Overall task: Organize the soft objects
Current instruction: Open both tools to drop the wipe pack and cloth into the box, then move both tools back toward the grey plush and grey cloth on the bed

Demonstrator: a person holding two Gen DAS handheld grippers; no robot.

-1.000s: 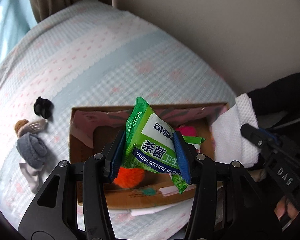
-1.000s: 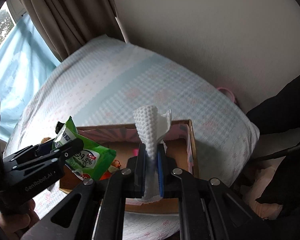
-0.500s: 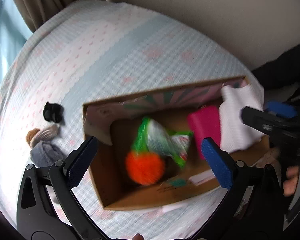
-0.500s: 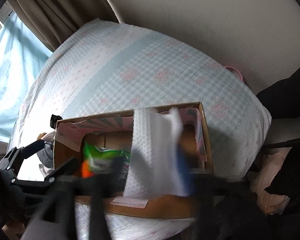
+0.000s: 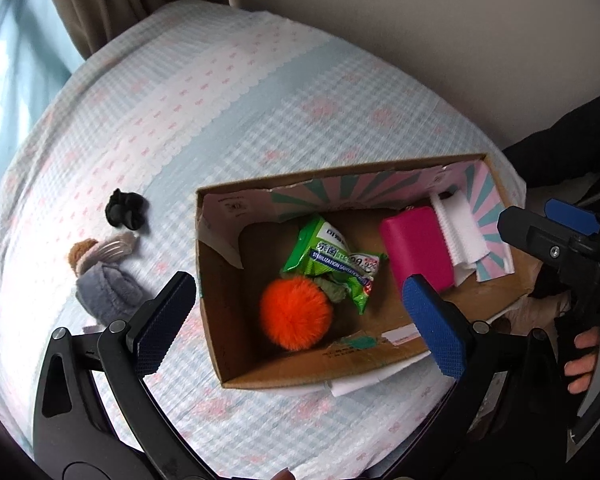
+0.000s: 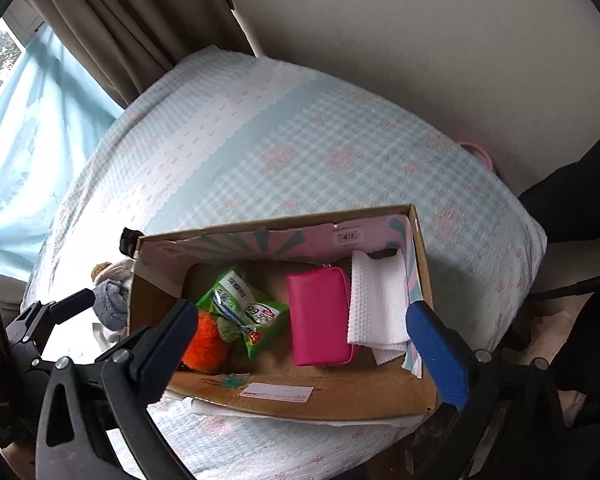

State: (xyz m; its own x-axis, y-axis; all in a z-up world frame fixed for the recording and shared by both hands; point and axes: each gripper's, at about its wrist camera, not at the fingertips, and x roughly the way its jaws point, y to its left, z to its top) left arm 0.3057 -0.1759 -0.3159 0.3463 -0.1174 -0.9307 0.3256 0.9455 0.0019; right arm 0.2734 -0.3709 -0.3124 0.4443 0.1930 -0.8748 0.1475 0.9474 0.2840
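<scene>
**Both hands empty over the box**

My left gripper (image 5: 296, 320) hangs spread wide above the cardboard box (image 5: 300, 376), nothing between its pads; my right gripper (image 6: 300, 344) is just as wide and just as empty. Both have just been opening. The green wipes packet (image 5: 332, 264) lies flat in the middle of the box floor, its long axis running from the far wall toward the near right corner, one end resting against the orange pompom (image 5: 296, 312). The white paper towel (image 6: 376, 304) leans along the right wall beside the pink pouch (image 6: 320, 316), long side pointing from far wall to near. Outside the box, near the bed's left edge, a grey plush doll (image 5: 104, 284) and a black scrunchie (image 5: 126, 210) wait, so I judge they come next.
</scene>
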